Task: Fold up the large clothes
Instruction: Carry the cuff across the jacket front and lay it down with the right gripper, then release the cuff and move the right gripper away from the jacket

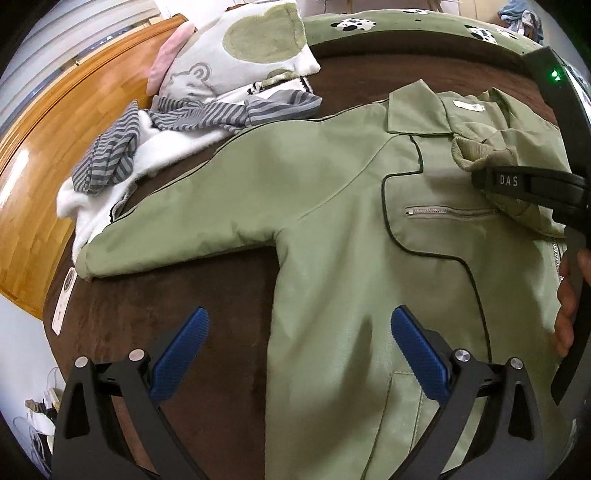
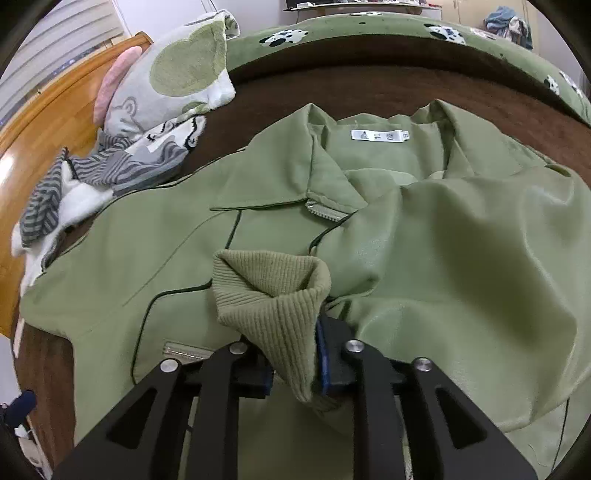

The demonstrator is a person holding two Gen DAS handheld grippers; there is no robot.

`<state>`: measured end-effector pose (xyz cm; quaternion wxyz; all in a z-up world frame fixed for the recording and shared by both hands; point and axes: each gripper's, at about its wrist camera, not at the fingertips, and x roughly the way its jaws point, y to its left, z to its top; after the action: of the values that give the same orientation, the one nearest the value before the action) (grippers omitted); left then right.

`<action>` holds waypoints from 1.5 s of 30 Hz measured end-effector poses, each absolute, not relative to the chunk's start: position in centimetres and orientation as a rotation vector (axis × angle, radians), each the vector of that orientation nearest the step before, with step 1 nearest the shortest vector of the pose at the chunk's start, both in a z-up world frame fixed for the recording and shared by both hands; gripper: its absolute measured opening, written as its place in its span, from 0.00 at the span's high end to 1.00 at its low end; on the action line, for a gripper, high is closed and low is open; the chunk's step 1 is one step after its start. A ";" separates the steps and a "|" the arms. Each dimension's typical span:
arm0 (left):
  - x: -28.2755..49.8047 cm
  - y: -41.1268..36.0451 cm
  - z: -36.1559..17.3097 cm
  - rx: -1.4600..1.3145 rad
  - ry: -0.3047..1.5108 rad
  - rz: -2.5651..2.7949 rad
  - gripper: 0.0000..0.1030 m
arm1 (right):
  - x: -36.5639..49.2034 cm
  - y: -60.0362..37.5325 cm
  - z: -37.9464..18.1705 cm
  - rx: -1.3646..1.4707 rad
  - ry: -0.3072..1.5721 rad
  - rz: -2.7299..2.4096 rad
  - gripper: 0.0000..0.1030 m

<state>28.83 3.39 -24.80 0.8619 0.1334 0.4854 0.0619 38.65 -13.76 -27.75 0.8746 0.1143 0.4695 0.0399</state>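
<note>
A light green jacket point(image 1: 332, 206) lies front up on a brown bed cover point(image 1: 207, 295), its left sleeve stretched out toward the bed's edge. My left gripper point(image 1: 299, 332) hangs open above the jacket's side seam, with nothing between its blue pads point(image 1: 417, 354). In the right wrist view the jacket point(image 2: 443, 229) has its other sleeve folded across the chest. My right gripper point(image 2: 295, 369) is shut on that sleeve's ribbed cuff point(image 2: 269, 291), which sticks up between the jaws. The right gripper point(image 1: 524, 184) also shows in the left wrist view, over the chest zip pocket.
A green-and-white pillow point(image 1: 236, 55) and striped grey clothes point(image 1: 110, 155) on a white fleece lie at the bed's left. A wooden headboard point(image 1: 48, 147) runs along that side. A green patterned blanket point(image 2: 406, 29) lines the far edge. A hand point(image 1: 569, 310) shows at the right.
</note>
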 end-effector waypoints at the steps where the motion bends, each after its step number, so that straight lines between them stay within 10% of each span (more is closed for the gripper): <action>1: 28.9 3.3 -24.8 0.280 1.017 0.127 0.06 | 38.7 -13.7 -27.7 0.241 0.986 0.095 0.73; 4: 29.0 3.0 -24.5 0.283 1.008 0.124 0.06 | 38.5 -13.7 -26.5 0.294 0.986 0.197 0.28; 11: 29.1 2.0 -22.3 0.276 0.957 0.093 0.06 | 33.2 -17.7 -18.1 0.282 0.752 0.213 0.06; 26: 34.7 -11.6 -20.3 0.192 0.913 -0.135 0.06 | 32.2 -37.4 -19.2 0.240 0.771 -0.221 0.17; 34: 37.1 -14.4 -26.2 0.229 1.017 -0.052 0.06 | 35.6 -39.4 -25.7 0.228 0.920 -0.194 0.55; 45: 36.5 -12.5 -30.1 0.096 1.007 -0.088 0.05 | 37.9 -39.9 -29.3 0.151 0.942 -0.201 0.42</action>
<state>36.53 -12.49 -30.10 0.8738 0.0460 0.4822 -0.0423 37.86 -39.91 -29.33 0.8836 0.0727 0.4524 -0.0964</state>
